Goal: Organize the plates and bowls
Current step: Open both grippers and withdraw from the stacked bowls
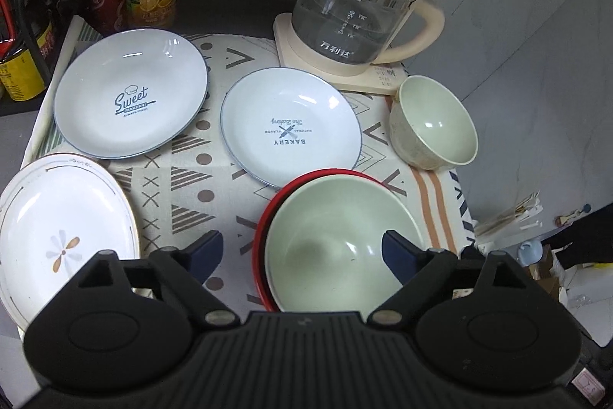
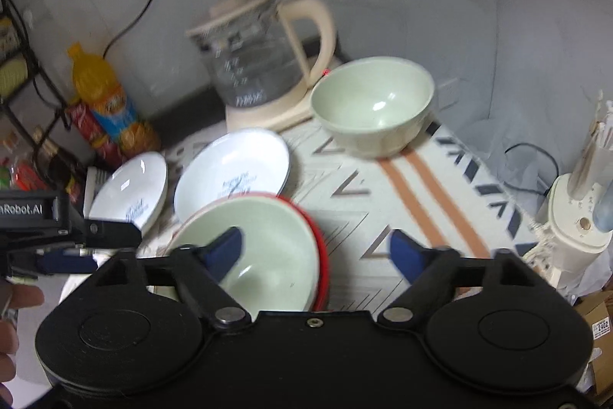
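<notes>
Both claws spread wide, gripping nothing.

The left gripper hangs released above the pale green bowl, which sits nested in a red bowl on the patterned cloth. The right gripper is likewise spread, one finger over that bowl's rim. A second green bowl stands apart, just beside the kettle.

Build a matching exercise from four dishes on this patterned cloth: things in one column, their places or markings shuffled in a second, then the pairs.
Things:
1. large pale green bowl
2. small pale green bowl
3. white plate with orange flower
4. blue-rimmed white plate

Places or markings:
A. printed "Sweet"
B. beside the glass kettle
C. nested in the red bowl
D. at the cloth's near left edge

Pairs: 1-C, 2-B, 3-D, 4-A
</notes>
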Available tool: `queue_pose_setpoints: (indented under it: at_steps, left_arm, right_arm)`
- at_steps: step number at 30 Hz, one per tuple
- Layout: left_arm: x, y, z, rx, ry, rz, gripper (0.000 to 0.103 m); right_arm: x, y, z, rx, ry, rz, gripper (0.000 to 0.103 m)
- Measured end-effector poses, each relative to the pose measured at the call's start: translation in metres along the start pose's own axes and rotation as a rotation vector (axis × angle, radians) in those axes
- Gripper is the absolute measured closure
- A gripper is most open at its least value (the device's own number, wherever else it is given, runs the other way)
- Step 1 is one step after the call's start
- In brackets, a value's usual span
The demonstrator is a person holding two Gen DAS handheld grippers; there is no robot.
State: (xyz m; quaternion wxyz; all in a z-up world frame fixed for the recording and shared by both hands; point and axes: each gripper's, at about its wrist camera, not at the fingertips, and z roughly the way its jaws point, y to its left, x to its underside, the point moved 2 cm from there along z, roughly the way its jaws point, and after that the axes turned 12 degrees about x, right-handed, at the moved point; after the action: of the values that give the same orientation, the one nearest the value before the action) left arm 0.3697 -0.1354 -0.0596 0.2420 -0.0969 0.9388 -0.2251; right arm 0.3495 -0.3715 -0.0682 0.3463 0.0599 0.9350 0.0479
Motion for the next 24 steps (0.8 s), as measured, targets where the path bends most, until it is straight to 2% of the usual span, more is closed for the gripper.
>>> queue_pose_setpoints:
  at_steps: [5,8,11,13,18,24]
  left_arm:
    - [0.01,-0.011,-0.007,-0.02,-0.019,0.041,0.001]
    - [0.016,-0.015,-0.012,-0.028,-0.044,0.051,0.0]
    - [0.02,-0.018,-0.016,-0.029,-0.061,0.063,0.0]
    - [0.022,-0.021,-0.018,-0.035,-0.075,0.072,0.0]
    - [0.025,-0.028,-0.024,-0.025,-0.099,0.101,0.0]
    - [0.02,-0.033,-0.02,-0.037,-0.098,0.13,0.0]
  right_arm:
    - [-0.005,-0.016,-0.016,0.016,-0.105,0.015,0.009]
    - [-0.005,-0.024,-0.021,-0.002,-0.121,0.037,0.009]
    - [-0.004,-0.029,-0.032,0.066,-0.186,0.05,0.009]
    - [-0.005,-0.033,-0.039,0.06,-0.215,0.055,0.007]
    - [-0.002,-0.031,-0.043,0.105,-0.204,-0.017,0.007]
    - [0.0,-0.032,-0.045,0.121,-0.208,-0.015,0.007]
